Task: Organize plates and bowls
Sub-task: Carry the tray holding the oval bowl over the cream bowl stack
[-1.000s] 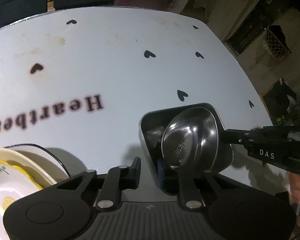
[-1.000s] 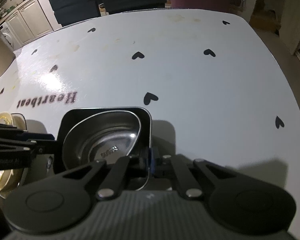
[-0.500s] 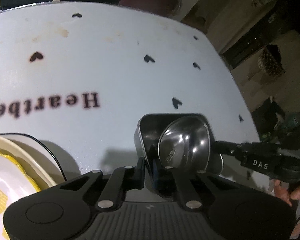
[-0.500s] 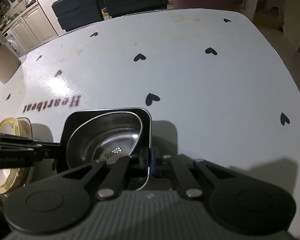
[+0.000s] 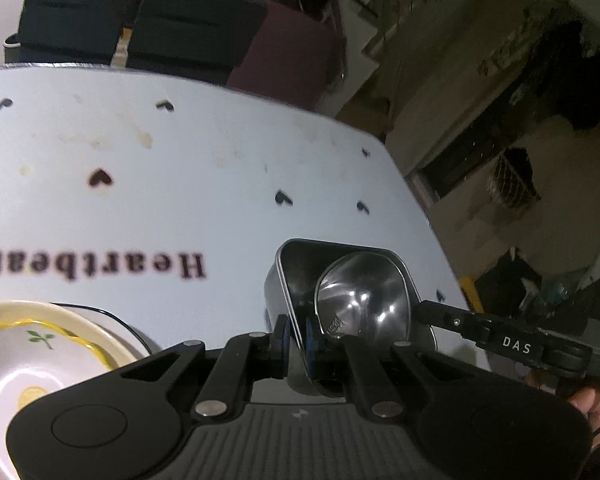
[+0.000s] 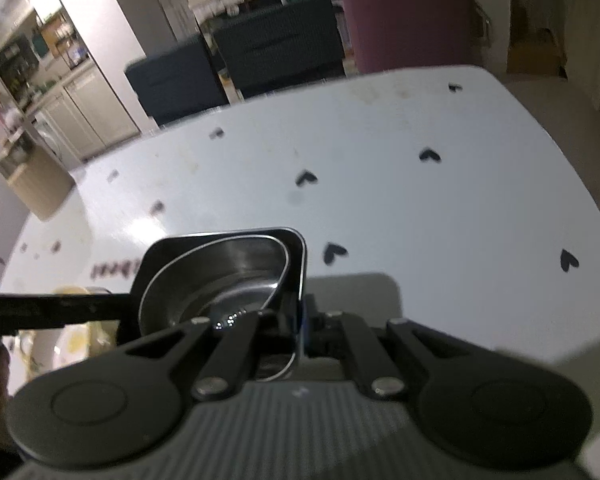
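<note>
The square metal dish (image 5: 300, 276) with the steel bowl (image 5: 364, 300) nested inside hangs tilted above the table (image 5: 220, 184), pinched at opposite walls by my left tongs (image 5: 296, 336) and right tongs (image 6: 300, 332). I judge this a two-handed carry; next it goes toward the plates (image 5: 40, 356), kept level.
</note>
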Demonstrator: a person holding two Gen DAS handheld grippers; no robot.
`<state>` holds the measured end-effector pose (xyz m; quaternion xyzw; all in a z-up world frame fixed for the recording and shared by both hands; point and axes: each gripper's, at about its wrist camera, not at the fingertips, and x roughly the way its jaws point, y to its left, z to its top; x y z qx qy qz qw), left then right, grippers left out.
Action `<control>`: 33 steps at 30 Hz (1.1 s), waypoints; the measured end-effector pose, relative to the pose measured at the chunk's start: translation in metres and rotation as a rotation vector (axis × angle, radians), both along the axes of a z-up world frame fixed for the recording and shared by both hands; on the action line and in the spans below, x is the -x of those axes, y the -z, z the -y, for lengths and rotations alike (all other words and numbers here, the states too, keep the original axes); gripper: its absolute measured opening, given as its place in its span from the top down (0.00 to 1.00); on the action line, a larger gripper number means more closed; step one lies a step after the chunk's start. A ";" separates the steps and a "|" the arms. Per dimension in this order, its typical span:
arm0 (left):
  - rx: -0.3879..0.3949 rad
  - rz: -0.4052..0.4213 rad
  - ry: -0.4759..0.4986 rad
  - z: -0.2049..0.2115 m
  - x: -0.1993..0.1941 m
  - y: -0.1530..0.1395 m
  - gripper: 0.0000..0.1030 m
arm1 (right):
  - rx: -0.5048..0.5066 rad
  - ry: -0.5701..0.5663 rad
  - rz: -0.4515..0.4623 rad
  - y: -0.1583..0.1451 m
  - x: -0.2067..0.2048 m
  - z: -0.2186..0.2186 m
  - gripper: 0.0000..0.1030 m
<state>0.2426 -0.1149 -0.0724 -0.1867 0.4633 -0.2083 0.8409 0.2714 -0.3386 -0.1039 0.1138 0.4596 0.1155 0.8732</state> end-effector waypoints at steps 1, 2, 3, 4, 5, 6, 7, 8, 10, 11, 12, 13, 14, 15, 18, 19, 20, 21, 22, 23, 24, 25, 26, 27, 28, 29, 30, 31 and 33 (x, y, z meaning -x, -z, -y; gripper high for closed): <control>0.004 0.011 -0.004 -0.003 0.003 -0.003 0.92 | -0.013 0.000 0.015 -0.004 0.002 -0.001 0.97; 0.008 0.022 -0.007 -0.005 0.005 -0.006 0.92 | -0.022 0.000 0.026 -0.008 0.003 -0.002 0.97; 0.012 0.034 -0.012 -0.008 0.008 -0.010 0.92 | -0.028 0.000 0.039 -0.011 0.005 -0.003 0.97; 0.014 0.047 -0.016 -0.012 0.011 -0.015 0.92 | -0.033 -0.001 0.052 -0.014 0.006 -0.004 0.97; 0.015 0.059 -0.020 -0.015 0.014 -0.018 0.92 | -0.040 -0.001 0.065 -0.018 0.008 -0.006 0.97; 0.018 0.072 -0.025 -0.019 0.018 -0.023 0.92 | -0.049 0.000 0.076 -0.022 0.008 -0.007 0.97; 0.020 0.082 -0.029 -0.023 0.021 -0.026 0.92 | -0.061 0.000 0.088 -0.026 0.010 -0.009 0.97; 0.022 0.093 -0.034 -0.027 0.024 -0.029 0.92 | -0.073 0.001 0.101 -0.031 0.012 -0.013 0.97; 0.027 0.112 -0.047 -0.036 0.030 -0.036 0.92 | -0.097 -0.002 0.126 -0.038 0.016 -0.018 0.97; 0.027 0.121 -0.053 -0.040 0.033 -0.038 0.92 | -0.106 -0.004 0.136 -0.041 0.019 -0.020 0.97; 0.026 0.131 -0.060 -0.045 0.037 -0.041 0.92 | -0.113 -0.009 0.146 -0.044 0.020 -0.024 0.97; 0.025 0.141 -0.067 -0.051 0.041 -0.044 0.92 | -0.121 -0.014 0.158 -0.046 0.021 -0.027 0.97; 0.024 0.151 -0.073 -0.057 0.044 -0.045 0.92 | -0.129 -0.019 0.167 -0.048 0.023 -0.031 0.97; 0.023 0.160 -0.080 -0.062 0.048 -0.048 0.92 | -0.138 -0.025 0.175 -0.051 0.023 -0.035 0.97; 0.016 0.184 -0.100 -0.079 0.060 -0.054 0.92 | -0.163 -0.041 0.193 -0.055 0.026 -0.048 0.97; 0.014 0.190 -0.105 -0.084 0.064 -0.057 0.92 | -0.169 -0.048 0.199 -0.056 0.027 -0.052 0.97; 0.013 0.195 -0.111 -0.090 0.068 -0.058 0.92 | -0.174 -0.056 0.203 -0.057 0.028 -0.057 0.96; 0.014 0.200 -0.121 -0.098 0.072 -0.059 0.92 | -0.180 -0.062 0.208 -0.059 0.029 -0.061 0.96; 0.013 0.204 -0.127 -0.104 0.076 -0.060 0.92 | -0.187 -0.068 0.213 -0.059 0.031 -0.067 0.96; 0.012 0.207 -0.136 -0.109 0.080 -0.060 0.92 | -0.192 -0.073 0.216 -0.059 0.031 -0.069 0.96; 0.011 0.212 -0.150 -0.116 0.085 -0.060 0.92 | -0.196 -0.080 0.220 -0.060 0.032 -0.073 0.96; 0.010 0.213 -0.161 -0.122 0.088 -0.059 0.93 | -0.199 -0.091 0.225 -0.061 0.033 -0.079 0.96; 0.013 0.213 -0.171 -0.128 0.092 -0.059 0.93 | -0.203 -0.100 0.227 -0.062 0.035 -0.079 0.96; 0.015 0.212 -0.177 -0.135 0.096 -0.058 0.93 | -0.204 -0.112 0.226 -0.062 0.035 -0.085 0.96; 0.012 0.209 -0.184 -0.140 0.099 -0.057 0.93 | -0.200 -0.120 0.222 -0.063 0.035 -0.090 0.96; 0.005 0.209 -0.191 -0.144 0.102 -0.056 0.93 | -0.194 -0.125 0.221 -0.063 0.036 -0.094 0.96; -0.001 0.208 -0.199 -0.150 0.106 -0.055 0.93 | -0.192 -0.131 0.221 -0.063 0.039 -0.098 0.96; -0.002 0.206 -0.205 -0.156 0.109 -0.054 0.93 | -0.194 -0.137 0.217 -0.062 0.040 -0.103 0.96; 0.002 0.203 -0.221 -0.169 0.115 -0.052 0.93 | -0.201 -0.151 0.208 -0.061 0.043 -0.108 0.96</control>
